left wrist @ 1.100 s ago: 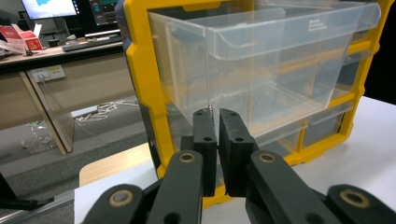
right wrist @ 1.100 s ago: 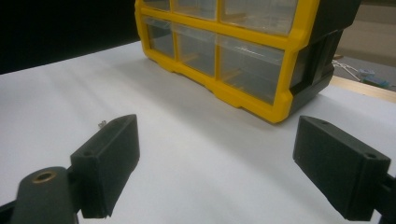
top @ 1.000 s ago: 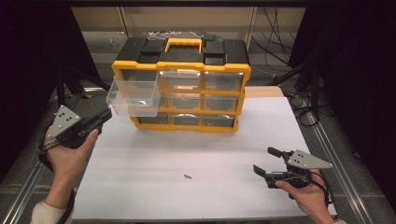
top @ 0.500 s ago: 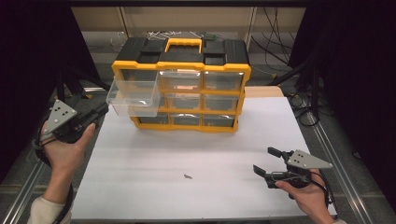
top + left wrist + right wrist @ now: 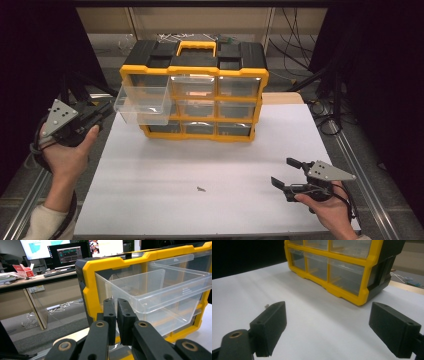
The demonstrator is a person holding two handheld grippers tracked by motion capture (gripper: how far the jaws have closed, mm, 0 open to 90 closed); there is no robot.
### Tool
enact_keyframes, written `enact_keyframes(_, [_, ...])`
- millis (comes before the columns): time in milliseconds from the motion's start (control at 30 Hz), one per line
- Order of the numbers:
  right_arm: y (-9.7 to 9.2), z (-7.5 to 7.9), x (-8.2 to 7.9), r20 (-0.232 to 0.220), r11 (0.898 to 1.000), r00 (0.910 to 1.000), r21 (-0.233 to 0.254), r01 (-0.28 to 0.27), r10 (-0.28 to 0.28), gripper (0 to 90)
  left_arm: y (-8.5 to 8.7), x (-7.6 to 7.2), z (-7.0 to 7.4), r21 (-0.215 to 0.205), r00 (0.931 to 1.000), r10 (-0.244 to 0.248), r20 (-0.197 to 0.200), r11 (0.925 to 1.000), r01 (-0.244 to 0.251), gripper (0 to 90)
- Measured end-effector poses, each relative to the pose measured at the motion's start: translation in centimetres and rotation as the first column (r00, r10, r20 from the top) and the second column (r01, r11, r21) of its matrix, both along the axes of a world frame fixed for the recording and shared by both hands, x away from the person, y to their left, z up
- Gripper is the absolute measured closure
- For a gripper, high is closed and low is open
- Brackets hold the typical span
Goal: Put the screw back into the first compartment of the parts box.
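Jaws of the left gripper are pressed together with nothing between them; in the high view this gripper is raised at nine o'clock, off the left edge of the bench, its tips just short of the pulled-out clear drawer. From the left gripper view the drawer stands directly beyond the jaw tips, projecting from the upper left bay of the yellow-and-black organiser; whether the tips touch its wall cannot be told. Jaws of the right gripper stand wide apart and hold nothing. In the high view the right gripper rests low at five o'clock on the white bench, pointing towards nine o'clock. The organiser sits at twelve o'clock, its other drawers flush with the frame. A small dark screw-like piece lies loose on the bench at six o'clock, well apart from both grippers; the right gripper view shows it just beyond the left-hand jaw.
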State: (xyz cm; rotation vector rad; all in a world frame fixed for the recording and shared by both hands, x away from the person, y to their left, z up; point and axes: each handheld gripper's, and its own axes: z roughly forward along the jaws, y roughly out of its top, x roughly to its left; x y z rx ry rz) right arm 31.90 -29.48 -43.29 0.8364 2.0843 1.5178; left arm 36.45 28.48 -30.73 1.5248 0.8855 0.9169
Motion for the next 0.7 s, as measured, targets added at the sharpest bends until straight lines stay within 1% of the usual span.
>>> enact_keyframes(167, [0.0,0.0,0.0,-0.003,1.0,1.0,0.0,-0.003,0.003,15.5,0.0,0.1,0.5,-0.005,0.9999,0.002,0.013,1.0,-0.002,85.6])
enact_keyframes(367, [0.0,0.0,0.0,-0.002,1.0,1.0,0.0,-0.003,0.003,15.5,0.0,0.2,0.9,-0.003,0.9998,0.01,0.016,0.9999,-0.01,85.6])
enact_keyframes(400, [0.0,0.0,0.0,-0.002,1.0,1.0,0.0,-0.002,0.002,15.5,0.0,0.3,1.1,-0.008,0.9997,0.011,0.022,0.9999,-0.011,85.6])
enact_keyframes(567, [0.0,0.0,0.0,-0.001,1.0,1.0,-0.002,-0.002,0.002,15.5,-0.1,0.4,1.6,-0.001,0.9995,0.009,0.029,1.0,-0.009,85.5])
enact_keyframes(700, [0.0,0.0,0.0,-0.002,1.0,1.0,-0.001,-0.002,0.002,15.5,-0.2,0.4,1.9,-0.003,0.9992,0.01,0.04,0.9999,-0.01,85.6])
